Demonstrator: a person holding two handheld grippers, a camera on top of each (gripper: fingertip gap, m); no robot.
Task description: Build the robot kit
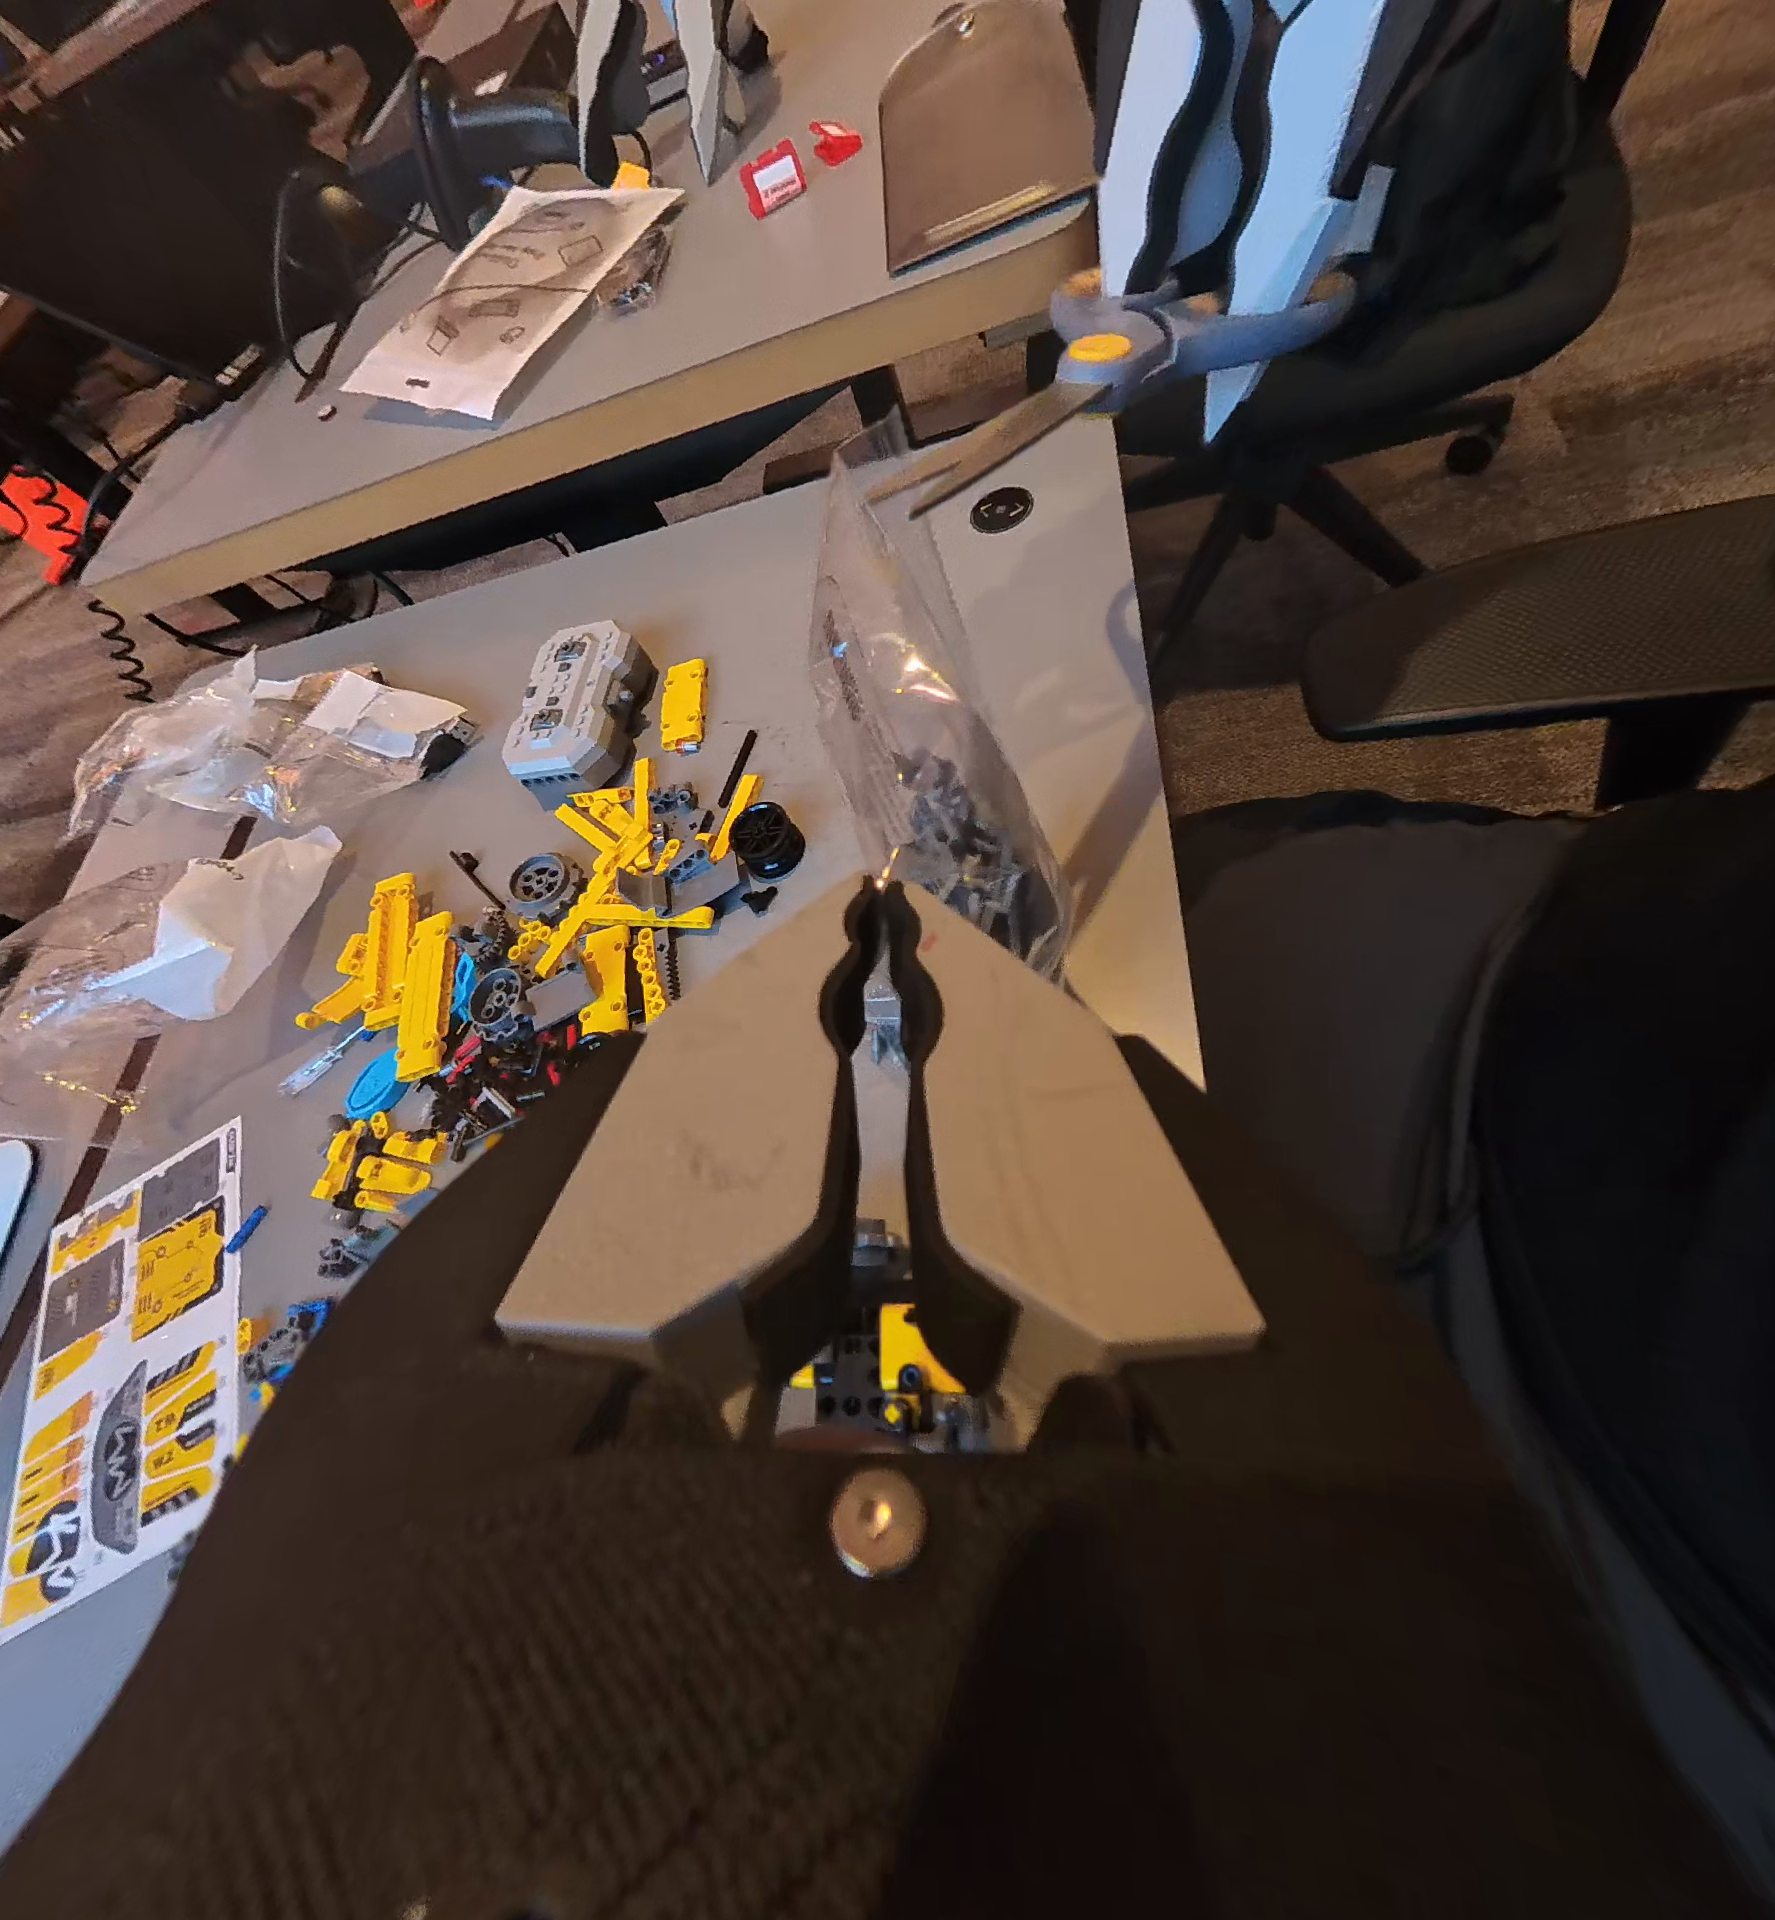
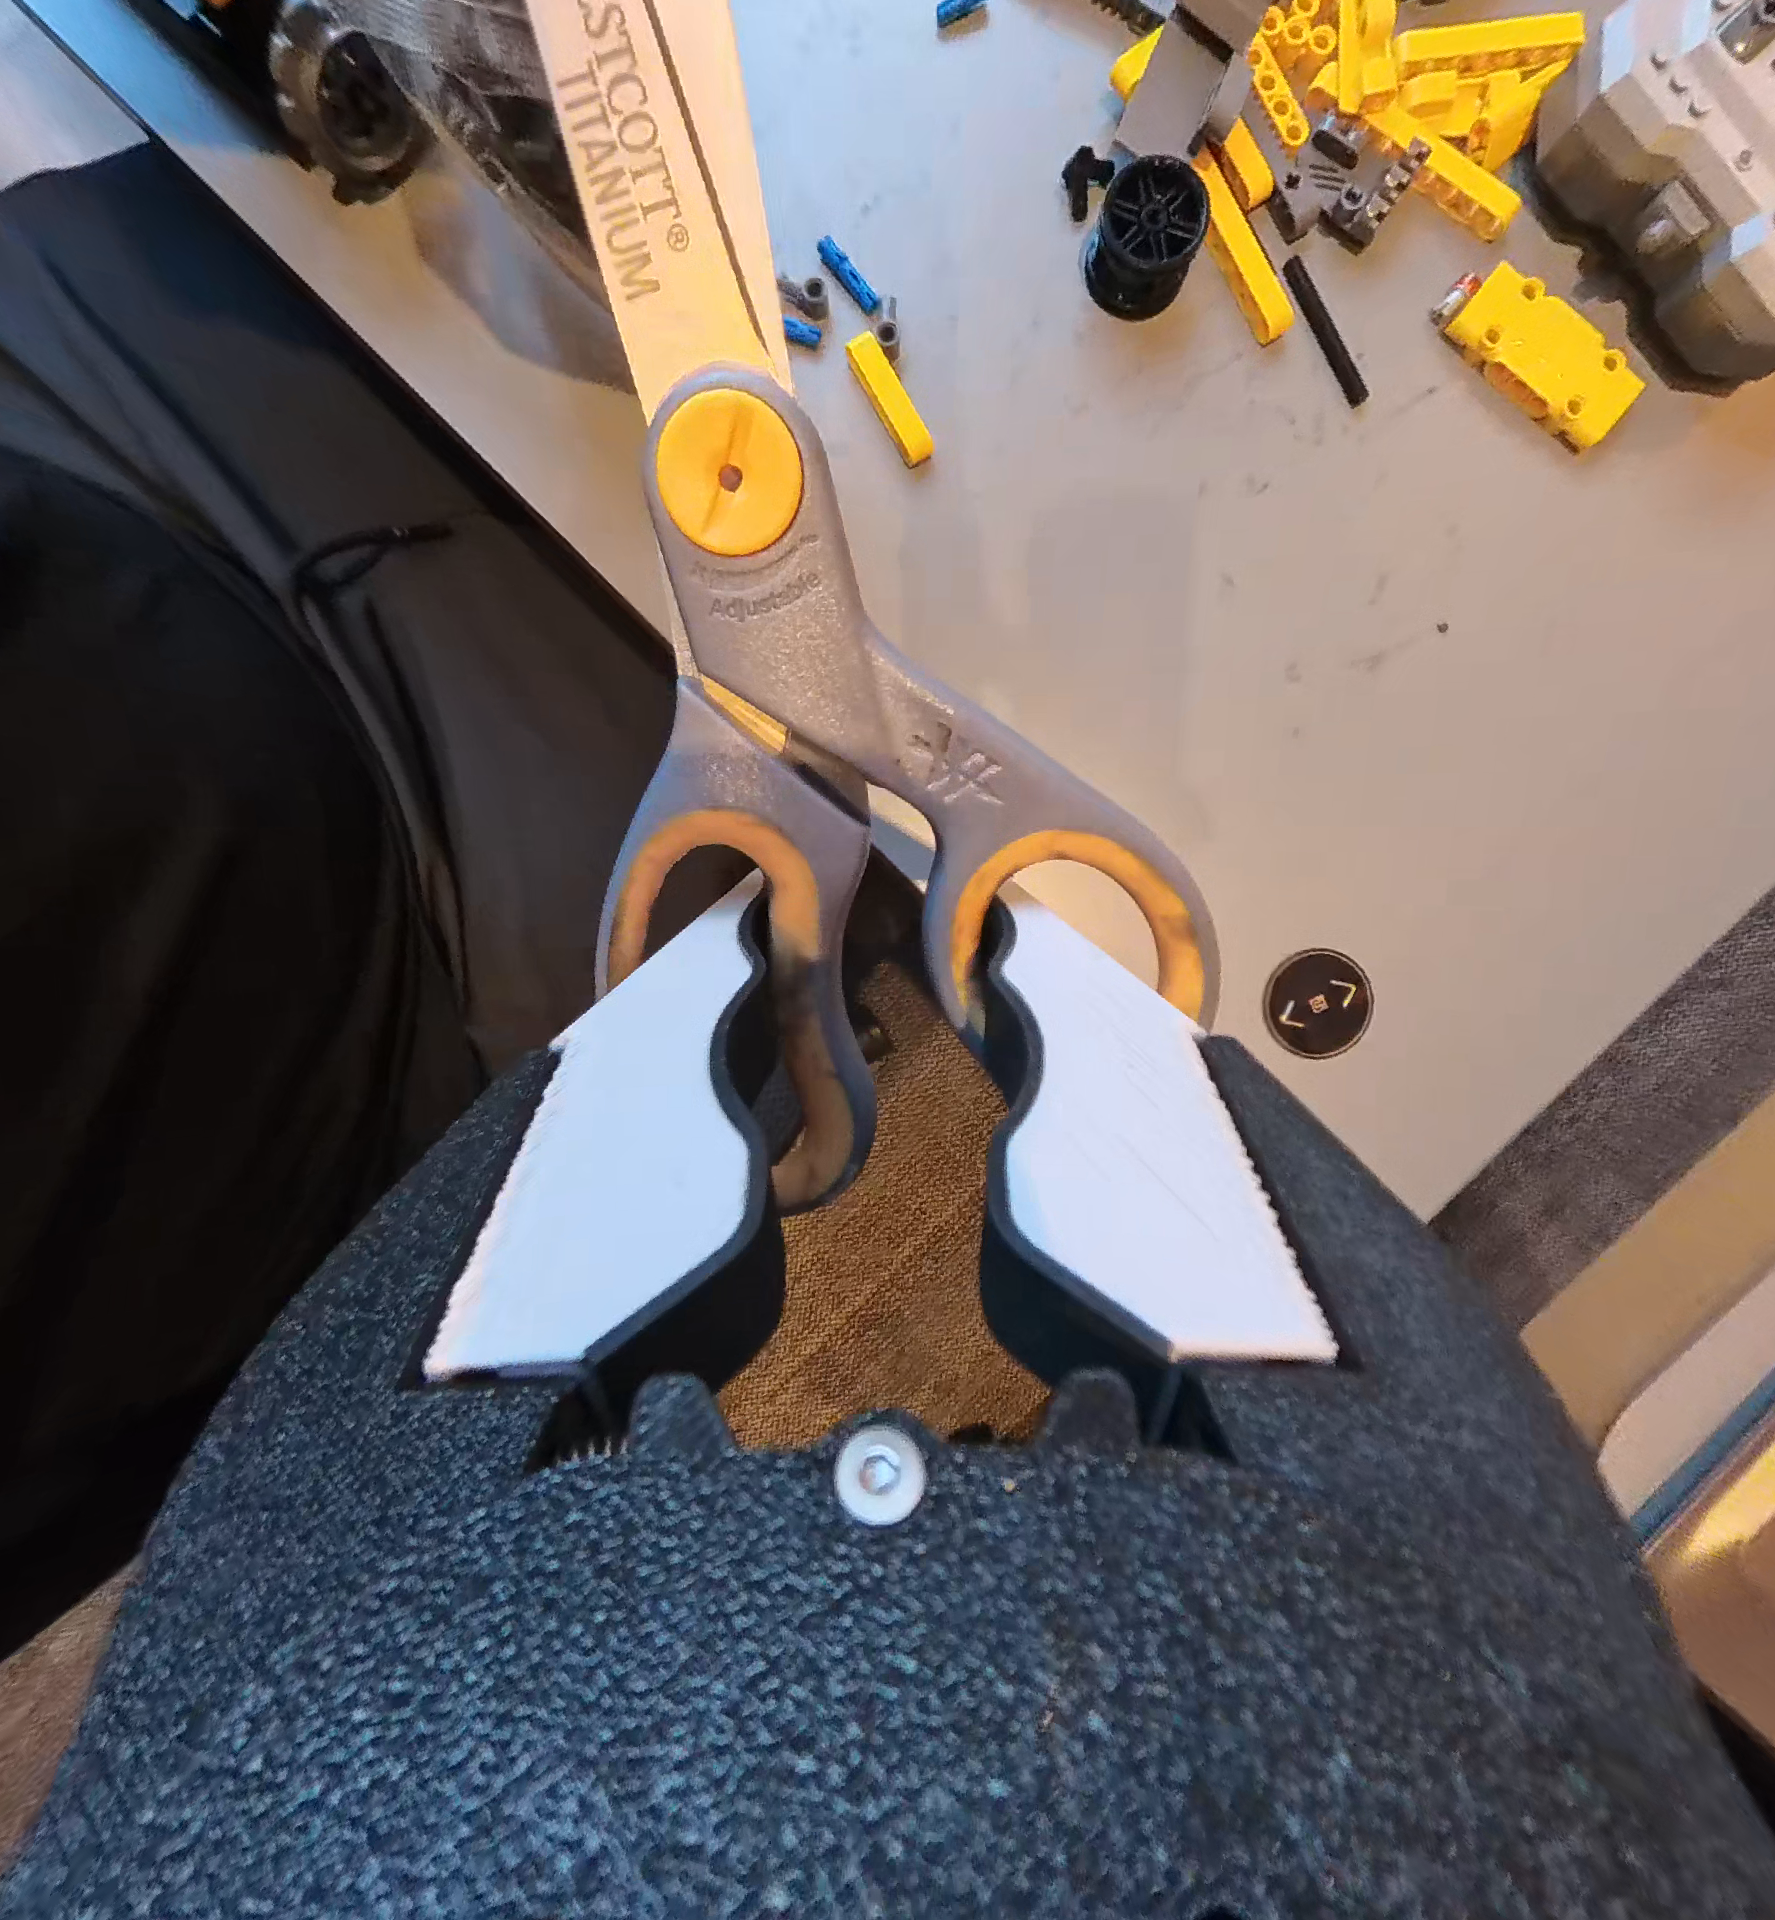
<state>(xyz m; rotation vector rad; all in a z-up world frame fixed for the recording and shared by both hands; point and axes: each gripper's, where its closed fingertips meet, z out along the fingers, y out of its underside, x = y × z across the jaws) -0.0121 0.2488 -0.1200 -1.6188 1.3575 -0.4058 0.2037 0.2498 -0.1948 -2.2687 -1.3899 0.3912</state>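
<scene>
My left gripper (image 1: pixel 878 891) is shut on the lower corner of a clear plastic bag (image 1: pixel 914 686) and holds it upright over the grey table (image 1: pixel 1091 727). Small dark building pieces lie in the bag's bottom. My right gripper (image 2: pixel 883 914) has one finger through each handle loop of grey and yellow scissors (image 2: pixel 758 582) and grips them. It also shows in the left wrist view (image 1: pixel 1174 343). The scissor blades (image 1: pixel 997 447) are at the bag's top edge. In the right wrist view the bag (image 2: pixel 509 135) lies under the blades.
A pile of yellow, grey and black building pieces (image 1: pixel 592 914) and a grey battery hub (image 1: pixel 576 707) lie on the table's middle. Crumpled bags (image 1: pixel 239 727) and a sticker sheet (image 1: pixel 124 1382) are at the left. A black chair (image 1: pixel 1589 623) stands right; a second table (image 1: pixel 758 312) behind. My right fingertips sit around 25 cm from my left ones.
</scene>
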